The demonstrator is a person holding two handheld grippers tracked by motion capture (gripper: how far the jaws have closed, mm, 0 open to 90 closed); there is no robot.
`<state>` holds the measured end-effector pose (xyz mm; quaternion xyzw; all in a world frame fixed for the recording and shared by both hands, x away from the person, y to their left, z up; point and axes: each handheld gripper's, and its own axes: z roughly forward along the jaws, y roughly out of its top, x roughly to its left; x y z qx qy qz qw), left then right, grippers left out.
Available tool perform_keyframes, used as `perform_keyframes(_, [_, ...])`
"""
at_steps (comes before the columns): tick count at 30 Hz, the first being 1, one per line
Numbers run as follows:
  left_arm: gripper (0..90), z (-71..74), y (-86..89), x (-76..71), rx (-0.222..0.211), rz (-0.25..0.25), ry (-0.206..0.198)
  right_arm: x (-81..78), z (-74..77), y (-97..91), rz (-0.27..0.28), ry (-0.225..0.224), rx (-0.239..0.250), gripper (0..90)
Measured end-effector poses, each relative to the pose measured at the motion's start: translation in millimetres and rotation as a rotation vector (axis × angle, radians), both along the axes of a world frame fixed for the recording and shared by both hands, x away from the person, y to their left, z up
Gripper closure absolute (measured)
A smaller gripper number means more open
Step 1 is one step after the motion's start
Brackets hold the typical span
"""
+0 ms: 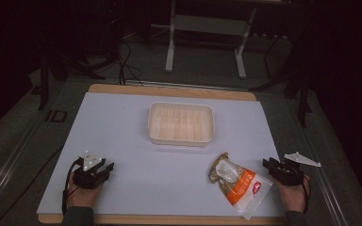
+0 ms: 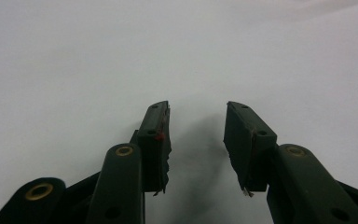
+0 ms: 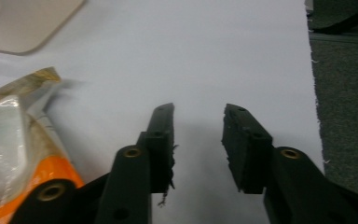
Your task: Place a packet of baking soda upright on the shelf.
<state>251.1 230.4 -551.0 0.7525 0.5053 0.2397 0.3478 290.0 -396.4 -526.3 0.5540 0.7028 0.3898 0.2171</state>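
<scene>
White sheet (image 1: 136,141) on table (image 1: 169,90); dark rm.

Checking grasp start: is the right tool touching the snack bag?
Apart. The right gripper view shows the right tool with open jaws over bare table, the bag off to one side.

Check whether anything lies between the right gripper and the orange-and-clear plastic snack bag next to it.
Nothing visible does. The right gripper rests with jaws open and empty just right of the orange-and-clear plastic snack bag, with bare white table cover between them. The cream plastic tray sits farther back.
</scene>
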Motion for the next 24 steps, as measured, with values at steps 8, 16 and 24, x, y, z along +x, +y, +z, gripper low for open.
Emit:
perform_keyframes(8, [60.1, 0.4, 4.4, 0.4, -0.024, -0.019, 0.009, -3.7, 8.5, 10.8, 0.06, 0.017, 0.004, 64.4])
perform_keyframes(16, [58.1, 0.3, 7.0, 0.3, -0.046, -0.019, 0.015, -6.7, 11.0, 21.8, 0.132, 0.057, -0.03, 62.2])
perform_keyframes(24, [57.4, -0.2, 4.9, 0.4, -0.028, -0.026, 0.018, -19.7, 20.7, 19.4, 0.184, 0.091, -0.083, 58.5])
